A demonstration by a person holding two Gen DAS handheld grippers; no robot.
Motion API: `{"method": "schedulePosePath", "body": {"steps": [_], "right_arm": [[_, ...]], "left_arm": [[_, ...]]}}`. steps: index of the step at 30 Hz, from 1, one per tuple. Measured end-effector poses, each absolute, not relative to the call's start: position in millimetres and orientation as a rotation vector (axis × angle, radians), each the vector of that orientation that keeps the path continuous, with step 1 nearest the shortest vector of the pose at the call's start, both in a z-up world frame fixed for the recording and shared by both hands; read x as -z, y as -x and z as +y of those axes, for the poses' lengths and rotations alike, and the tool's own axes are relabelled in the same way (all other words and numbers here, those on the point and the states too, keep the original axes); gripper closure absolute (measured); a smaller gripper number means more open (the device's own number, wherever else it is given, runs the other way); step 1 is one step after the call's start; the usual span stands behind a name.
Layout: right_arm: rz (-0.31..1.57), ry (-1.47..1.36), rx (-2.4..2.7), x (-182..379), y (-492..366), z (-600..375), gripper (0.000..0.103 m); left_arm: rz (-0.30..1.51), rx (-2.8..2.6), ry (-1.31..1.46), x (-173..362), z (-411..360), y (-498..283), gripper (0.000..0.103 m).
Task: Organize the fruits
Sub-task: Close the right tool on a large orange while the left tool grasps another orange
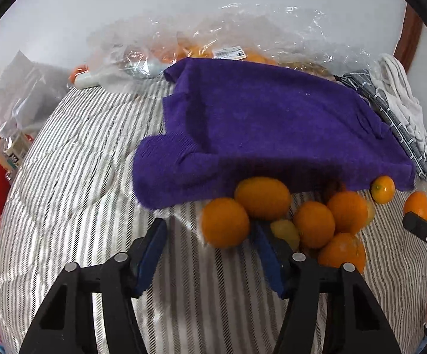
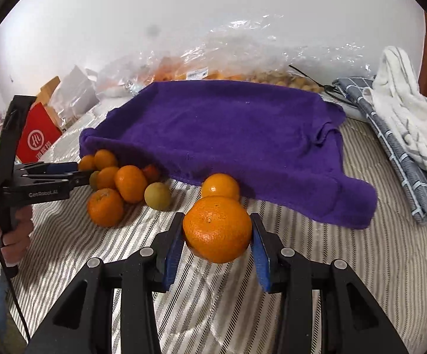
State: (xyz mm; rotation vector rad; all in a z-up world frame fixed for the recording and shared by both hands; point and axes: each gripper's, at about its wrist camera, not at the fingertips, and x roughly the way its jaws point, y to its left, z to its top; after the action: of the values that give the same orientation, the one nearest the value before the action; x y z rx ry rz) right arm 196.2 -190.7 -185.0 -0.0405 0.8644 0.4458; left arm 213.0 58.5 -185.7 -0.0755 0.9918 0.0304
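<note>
Right tongs (image 2: 218,237) clamp an orange (image 2: 217,228) between both blue pads, raised above the striped bed cover (image 2: 346,265). Left tongs (image 1: 210,242) stand open at a cluster of oranges (image 1: 313,224) along the near edge of the purple towel (image 1: 272,124), one blurred fruit (image 1: 225,221) at their tips, ungripped.

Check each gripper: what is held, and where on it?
Right gripper clamps an orange across its sides. Left gripper grips nothing.
</note>
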Motion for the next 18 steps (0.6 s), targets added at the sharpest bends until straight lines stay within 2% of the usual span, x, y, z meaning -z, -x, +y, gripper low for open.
{"method": "schedulePosePath", "body": {"steps": [4,6,9,18], "right_arm": [[0.867,0.012,-0.46,190.2,-198.0,-194.6,0.06],[0.871,0.009,-0.453,191.8,-199.0,-196.9,0.06],[0.874,-0.005,-0.44,193.5,-200.3,-201.1,0.06],[0.879,-0.004,-0.426,198.8,-200.5,-203.0,0.06]], "left_arm": [[0.941,-0.005,0.065,186.2,57.3,-205.2,0.054],[0.933,0.03,0.092,184.1,59.4,-203.1,0.067],[0.918,0.038,0.137,182.2,65.6,-198.2,0.073],[0.853,0.043,0.214,172.9,74.5,-188.6,0.073]]}}
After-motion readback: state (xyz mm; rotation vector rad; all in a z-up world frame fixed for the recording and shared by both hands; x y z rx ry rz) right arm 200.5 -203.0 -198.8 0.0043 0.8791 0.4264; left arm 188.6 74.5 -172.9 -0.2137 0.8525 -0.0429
